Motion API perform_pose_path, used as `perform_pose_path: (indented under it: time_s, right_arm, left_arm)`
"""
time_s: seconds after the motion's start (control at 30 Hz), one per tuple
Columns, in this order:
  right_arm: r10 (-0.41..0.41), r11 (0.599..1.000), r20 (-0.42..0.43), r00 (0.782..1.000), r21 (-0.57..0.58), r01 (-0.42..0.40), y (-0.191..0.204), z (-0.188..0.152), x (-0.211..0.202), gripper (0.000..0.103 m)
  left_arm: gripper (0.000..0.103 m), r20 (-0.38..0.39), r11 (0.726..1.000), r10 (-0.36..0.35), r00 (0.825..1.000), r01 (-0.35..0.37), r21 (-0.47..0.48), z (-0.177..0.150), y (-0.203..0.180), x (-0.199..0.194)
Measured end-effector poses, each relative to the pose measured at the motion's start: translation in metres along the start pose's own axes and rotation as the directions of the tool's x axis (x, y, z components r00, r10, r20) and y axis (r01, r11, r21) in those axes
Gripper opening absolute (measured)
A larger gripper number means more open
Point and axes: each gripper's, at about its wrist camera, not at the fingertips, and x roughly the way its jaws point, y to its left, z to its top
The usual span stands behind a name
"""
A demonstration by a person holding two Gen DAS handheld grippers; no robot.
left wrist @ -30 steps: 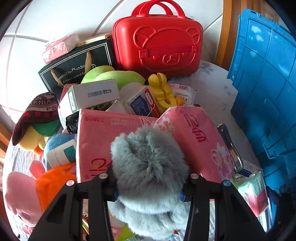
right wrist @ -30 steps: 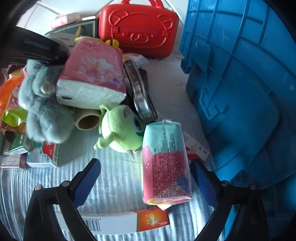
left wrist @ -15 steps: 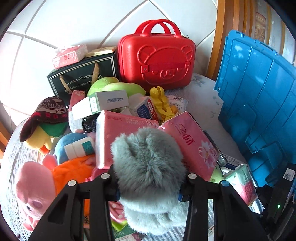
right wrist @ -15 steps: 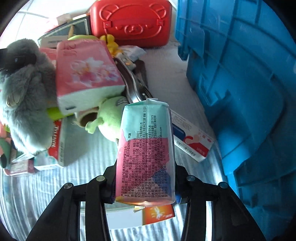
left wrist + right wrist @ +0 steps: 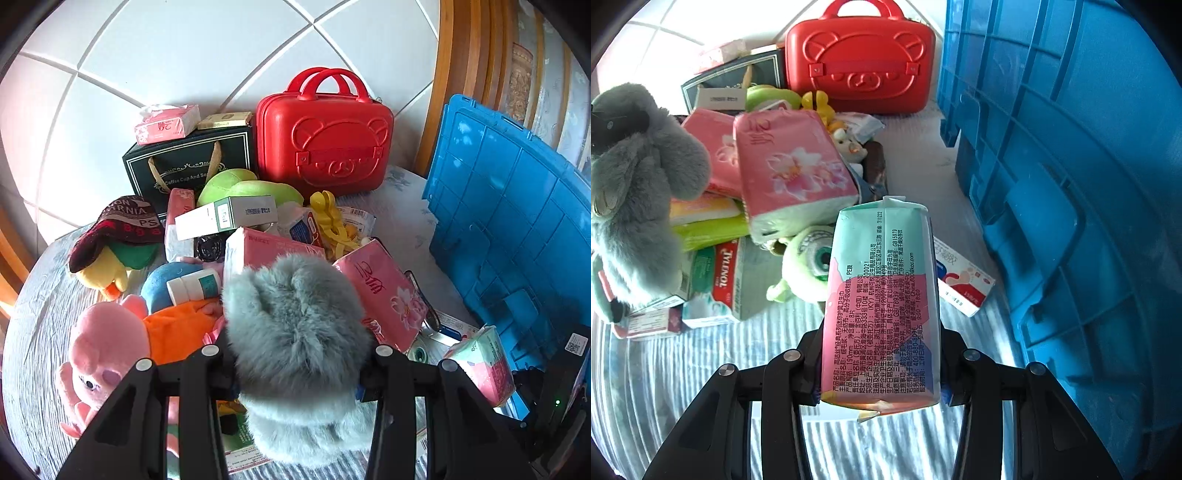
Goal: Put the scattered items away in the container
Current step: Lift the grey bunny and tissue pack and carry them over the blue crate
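Grey and fluffy, the plush toy [image 5: 295, 325] is clamped in the left gripper [image 5: 297, 363]; the pink-and-mint packet [image 5: 882, 302] is pinched firmly in the right gripper [image 5: 881, 373], above the pile. Blue crate [image 5: 1071, 184] stands to the right of both, so I would lift each clear of its wall before letting go.

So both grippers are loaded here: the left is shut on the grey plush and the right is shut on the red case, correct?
Not quite. The left gripper is shut on the grey plush, but the right gripper is shut on a pink and mint packet, not the red case, which stands untouched at the back. The right wrist view shows it.
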Motion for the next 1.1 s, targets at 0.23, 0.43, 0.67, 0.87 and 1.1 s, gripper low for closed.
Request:
perform_pose_path:
  time_s: [0.23, 0.43, 0.67, 0.87, 1.1]
  right_arm:
    - [0.017, 1.0, 0.026, 1.0, -0.003, -0.017, 0.006, 0.006, -0.015, 0.043]
    - [0.039, 0.999, 0.05, 0.998, -0.016, -0.039, 0.012, 0.005, -0.043, 0.043]
    - [0.077, 0.996, 0.092, 0.993, -0.043, -0.073, 0.021, 0.019, -0.078, 0.043]
    - [0.124, 0.99, 0.123, 0.985, -0.084, -0.114, 0.029, 0.034, -0.115, 0.043]
    - [0.182, 0.977, 0.16, 0.97, -0.14, -0.16, 0.04, 0.056, -0.163, 0.043]
  left_arm:
    - [0.041, 0.001, 1.0, 0.028, 1.0, -0.028, -0.011, -0.006, 0.003, -0.017]
    - [0.041, 0.019, 0.998, 0.035, 0.999, -0.034, -0.053, -0.01, 0.015, -0.039]
    - [0.041, 0.041, 0.995, 0.065, 0.997, -0.062, -0.08, -0.009, 0.027, -0.069]
    - [0.041, 0.058, 0.991, 0.101, 0.993, -0.095, -0.09, -0.007, 0.041, -0.099]
    - [0.041, 0.085, 0.984, 0.155, 0.984, -0.146, -0.103, 0.002, 0.056, -0.137]
